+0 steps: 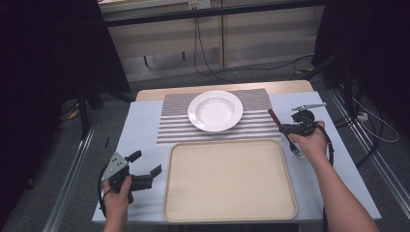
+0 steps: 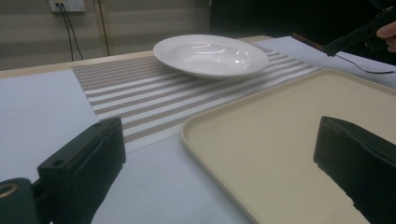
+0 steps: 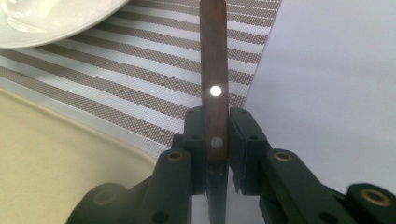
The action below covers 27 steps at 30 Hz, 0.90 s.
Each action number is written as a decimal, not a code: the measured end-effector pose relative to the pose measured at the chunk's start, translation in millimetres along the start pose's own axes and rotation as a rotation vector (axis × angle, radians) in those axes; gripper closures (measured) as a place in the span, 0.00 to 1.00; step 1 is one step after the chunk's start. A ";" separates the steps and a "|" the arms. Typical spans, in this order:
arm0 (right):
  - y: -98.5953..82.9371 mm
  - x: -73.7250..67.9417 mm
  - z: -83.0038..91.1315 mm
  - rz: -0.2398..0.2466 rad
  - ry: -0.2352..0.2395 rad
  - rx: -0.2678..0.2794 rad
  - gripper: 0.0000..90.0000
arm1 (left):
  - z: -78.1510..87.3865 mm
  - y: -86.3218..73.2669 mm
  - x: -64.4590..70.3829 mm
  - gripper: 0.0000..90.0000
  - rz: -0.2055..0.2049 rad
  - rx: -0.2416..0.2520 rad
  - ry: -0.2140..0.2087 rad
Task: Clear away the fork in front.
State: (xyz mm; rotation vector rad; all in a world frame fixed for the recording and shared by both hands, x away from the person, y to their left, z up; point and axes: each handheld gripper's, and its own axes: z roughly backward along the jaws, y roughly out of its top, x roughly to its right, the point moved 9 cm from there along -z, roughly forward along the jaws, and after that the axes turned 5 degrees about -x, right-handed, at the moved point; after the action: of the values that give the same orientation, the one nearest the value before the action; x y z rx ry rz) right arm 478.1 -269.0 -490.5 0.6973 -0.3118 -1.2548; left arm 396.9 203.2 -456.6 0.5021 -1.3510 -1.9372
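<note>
- Your right gripper (image 3: 215, 140) pinches the fork (image 3: 214, 60) by its wooden handle, held over the mat's (image 1: 169, 126) right edge, near the plate (image 1: 215, 110).
- Your left gripper (image 1: 146, 169), jaws spread, sits left of the tray (image 1: 227, 212).

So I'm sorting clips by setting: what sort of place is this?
Probably a lab or workshop with a mock dining setup: a table set with a striped mat, plate and tray, but loose cables lie on bare floor behind.
</note>
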 end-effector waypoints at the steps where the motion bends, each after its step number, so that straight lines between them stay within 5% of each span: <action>1: 0.0 0.0 0.0 0.000 0.000 0.000 0.87 | 0.2 0.2 0.0 0.03 0.003 0.002 0.001; 8: -3.2 -18.1 20.1 -0.003 0.067 0.089 0.87 | -1.0 -0.5 0.7 0.03 0.004 -0.004 -0.006; 16: -11.2 -60.5 49.2 0.042 0.168 0.210 0.87 | -1.9 0.2 2.7 0.03 0.003 -0.002 -0.009; 21: -18.4 -79.8 57.5 0.058 0.218 0.238 0.87 | -2.2 1.6 3.1 0.03 0.005 0.002 -0.010; 24: -23.9 -91.2 61.3 0.023 0.280 0.294 0.87 | -3.1 1.3 3.0 0.03 0.004 -0.002 -0.010; 27: -27.8 -99.6 62.0 0.055 0.280 0.292 0.87 | -3.6 2.1 2.7 0.03 0.003 0.000 -0.008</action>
State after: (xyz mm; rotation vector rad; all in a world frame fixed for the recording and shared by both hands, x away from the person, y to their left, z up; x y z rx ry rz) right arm 391.0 -198.4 -445.9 1.0955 -0.2826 -1.0522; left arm 398.1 198.4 -455.9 0.4922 -1.3561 -1.9388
